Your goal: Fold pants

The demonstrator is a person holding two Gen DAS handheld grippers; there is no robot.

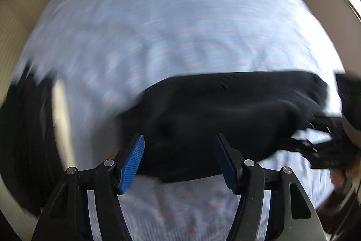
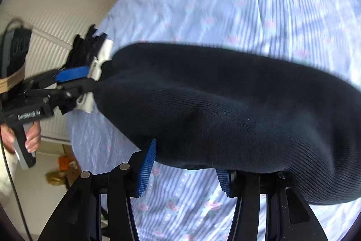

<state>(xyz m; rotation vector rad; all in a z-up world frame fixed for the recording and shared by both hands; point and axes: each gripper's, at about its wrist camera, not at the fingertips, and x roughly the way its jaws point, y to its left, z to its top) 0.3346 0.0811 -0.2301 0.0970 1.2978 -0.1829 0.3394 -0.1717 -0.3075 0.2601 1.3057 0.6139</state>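
Note:
The black knit pants [image 1: 225, 114] lie in a bundle on a bed with a light blue striped floral sheet [image 1: 171, 22]. In the left wrist view my left gripper [image 1: 179, 159] is open, its blue pads on either side of the near edge of the pants, holding nothing. In the right wrist view the pants [image 2: 237, 110] hang lifted above the sheet [image 2: 259, 3]. My right gripper [image 2: 187, 167] is open under the cloth, which drapes over its right finger. The other gripper [image 2: 79, 80] shows at the left of that view, its blue fingers closed on the pants' end.
A cream ribbed wall or headboard [image 2: 56, 3] runs along the bed's left side. More dark cloth [image 1: 24, 128] lies at the bed's left edge. A hand [image 2: 31, 137] holds the other gripper's handle. Small orange and yellow items [image 2: 63, 171] lie on the floor.

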